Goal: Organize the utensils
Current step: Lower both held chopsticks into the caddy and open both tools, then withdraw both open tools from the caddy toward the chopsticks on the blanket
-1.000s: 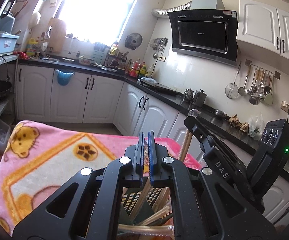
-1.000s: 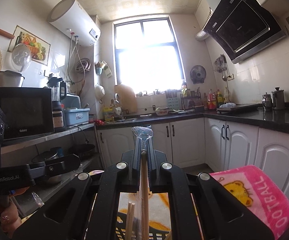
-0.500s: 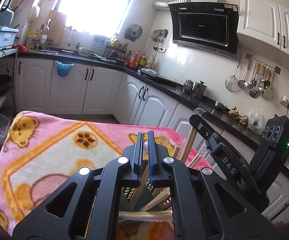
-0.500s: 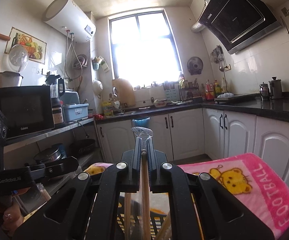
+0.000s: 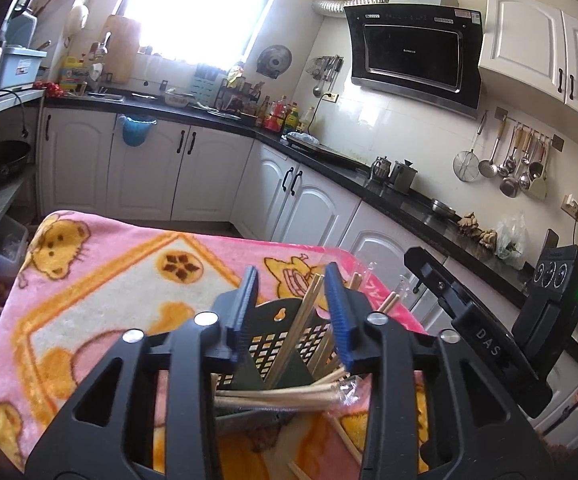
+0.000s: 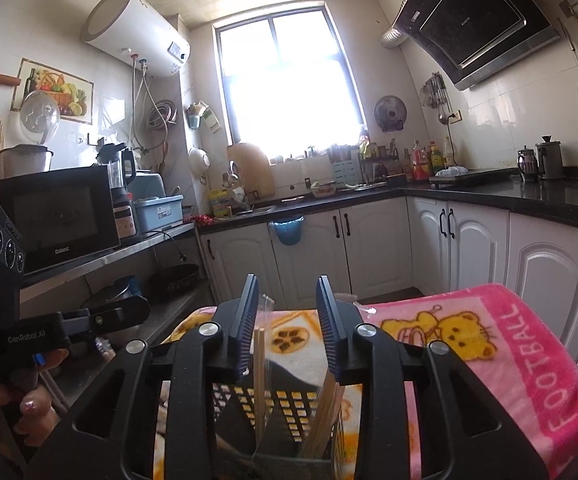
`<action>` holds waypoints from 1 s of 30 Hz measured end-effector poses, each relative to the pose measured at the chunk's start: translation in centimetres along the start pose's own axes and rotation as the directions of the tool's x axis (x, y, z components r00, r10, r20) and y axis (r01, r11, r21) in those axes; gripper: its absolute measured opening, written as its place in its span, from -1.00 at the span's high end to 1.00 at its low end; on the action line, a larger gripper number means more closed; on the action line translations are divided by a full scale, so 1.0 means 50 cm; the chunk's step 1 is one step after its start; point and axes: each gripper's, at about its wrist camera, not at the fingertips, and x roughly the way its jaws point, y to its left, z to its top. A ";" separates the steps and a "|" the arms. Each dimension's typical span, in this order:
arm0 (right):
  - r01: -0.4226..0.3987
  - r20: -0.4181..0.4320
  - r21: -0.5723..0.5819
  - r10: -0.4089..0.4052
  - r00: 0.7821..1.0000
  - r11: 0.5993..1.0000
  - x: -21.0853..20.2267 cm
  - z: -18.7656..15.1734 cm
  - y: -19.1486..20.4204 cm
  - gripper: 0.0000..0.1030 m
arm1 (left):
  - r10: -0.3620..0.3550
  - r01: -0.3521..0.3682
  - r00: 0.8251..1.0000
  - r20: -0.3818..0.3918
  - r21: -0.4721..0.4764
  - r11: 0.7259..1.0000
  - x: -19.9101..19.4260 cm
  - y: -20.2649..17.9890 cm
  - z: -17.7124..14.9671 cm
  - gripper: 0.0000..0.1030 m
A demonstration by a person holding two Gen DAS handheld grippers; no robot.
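Left claw [image 5: 292, 312] is spread wide, blue pads apart, nothing pinched between them. Right below it sits the black caddy [image 5: 285, 344], a perforated holder on the pink blanket [image 5: 101, 280] covering the bench. Chopsticks [image 5: 295, 336] stand tilted inside the caddy, tips leaning toward 1 o'clock, rising up into the gap between the pads; whether they touch either pad is hard to tell. A wrapped bundle [image 5: 285, 394] of more sticks lies crosswise at the caddy's near edge, pointing toward 3 o'clock, its clear plastic crinkled at the right end. A loose stick [image 5: 343, 438] rests on the blanket at 5 o'clock of the caddy.

Over to the right wrist: right claw [image 6: 287, 324] is also spread, gripping nothing. The caddy [image 6: 285, 404] is straight beneath it. One pair of chopsticks [image 6: 259, 376] in a clear sleeve stands nearly upright just beside the left pad; another sheaf [image 6: 323, 416] leans toward 1 o'clock under the right pad. At 9 o'clock, a hand [image 6: 13, 404] holds the other gripper's handle.
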 end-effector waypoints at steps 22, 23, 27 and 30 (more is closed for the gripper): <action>0.032 -0.179 0.013 -0.029 0.983 0.999 -0.082 -0.023 -0.009 0.13 | -0.027 0.027 0.999 -0.021 0.003 1.000 -0.085 -0.028 -0.046 -0.56; 0.032 -0.186 0.008 -0.030 0.982 0.999 -0.086 -0.028 -0.008 0.13 | -0.025 0.026 0.999 -0.025 0.006 1.000 -0.086 -0.029 -0.050 -0.58; 0.022 -0.204 -0.003 -0.022 0.979 1.000 -0.102 -0.038 -0.002 0.04 | -0.018 0.018 0.999 -0.040 0.009 1.000 -0.090 -0.029 -0.067 -0.76; 0.012 -0.216 -0.007 -0.013 0.976 1.000 -0.108 -0.043 0.001 -0.06 | -0.010 0.010 0.999 -0.050 0.005 1.000 -0.094 -0.025 -0.081 -0.79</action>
